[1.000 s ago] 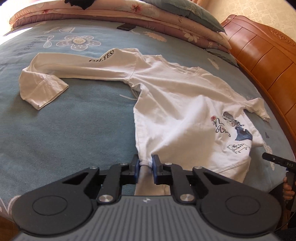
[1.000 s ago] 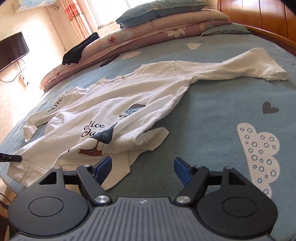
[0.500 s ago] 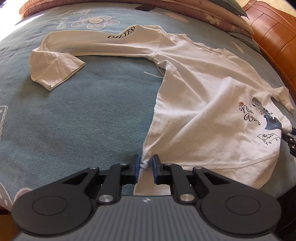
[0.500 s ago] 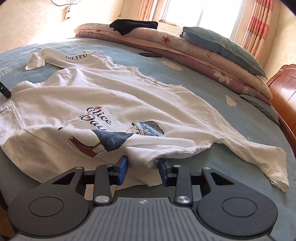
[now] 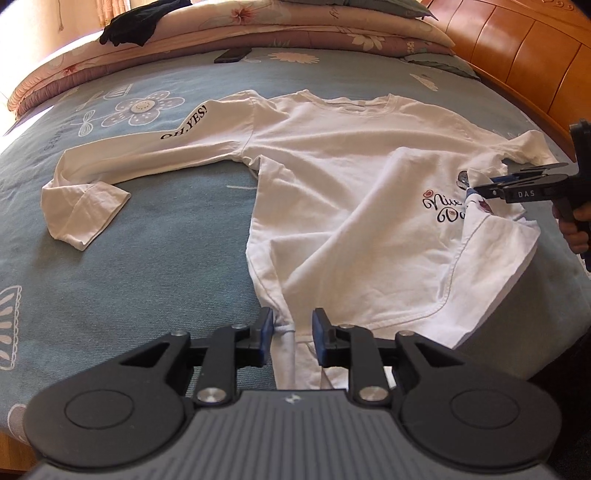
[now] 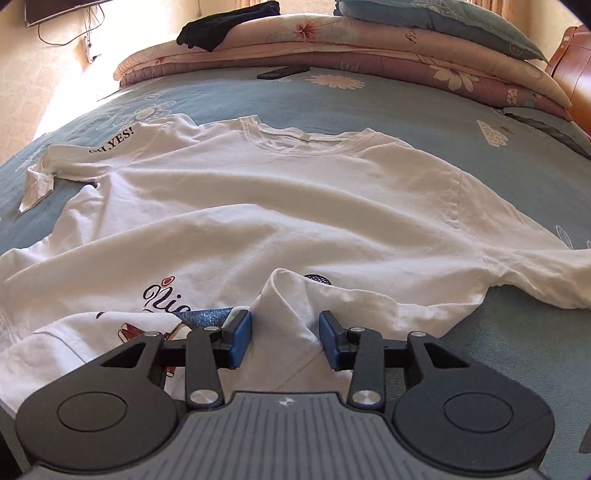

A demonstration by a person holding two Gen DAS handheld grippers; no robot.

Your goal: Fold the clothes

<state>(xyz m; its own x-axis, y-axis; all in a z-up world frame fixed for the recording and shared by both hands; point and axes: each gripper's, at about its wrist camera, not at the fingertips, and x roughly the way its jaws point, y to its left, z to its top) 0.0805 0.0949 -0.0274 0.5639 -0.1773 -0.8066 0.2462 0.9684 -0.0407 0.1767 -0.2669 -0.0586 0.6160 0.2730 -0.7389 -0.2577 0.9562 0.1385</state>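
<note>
A white long-sleeved shirt (image 5: 351,177) lies face up on the blue bedspread (image 5: 147,258), one sleeve printed "OH,YES!" stretched out to the left. My left gripper (image 5: 292,330) sits at the lower left hem corner. Its jaws are opening, and the bunched corner lies slack between the pads, against the left one. My right gripper (image 6: 285,332) holds a peaked fold of the shirt (image 6: 258,206) at the lower right hem, with its jaws easing slightly apart. In the left wrist view the right gripper (image 5: 476,190) holds that hem flap turned over the chest print.
Folded floral quilts (image 5: 295,26) with a black garment (image 5: 129,22) on top are stacked at the far side. A dark phone (image 5: 232,54) lies in front of them. A wooden bed frame (image 5: 517,48) runs along the right. A person's hand (image 5: 576,229) grips the right tool's handle.
The left pads, pinched on the hem corner before, have parted. The right gripper went from wide open beside the hem to closed around a fold, and carried it over the print.
</note>
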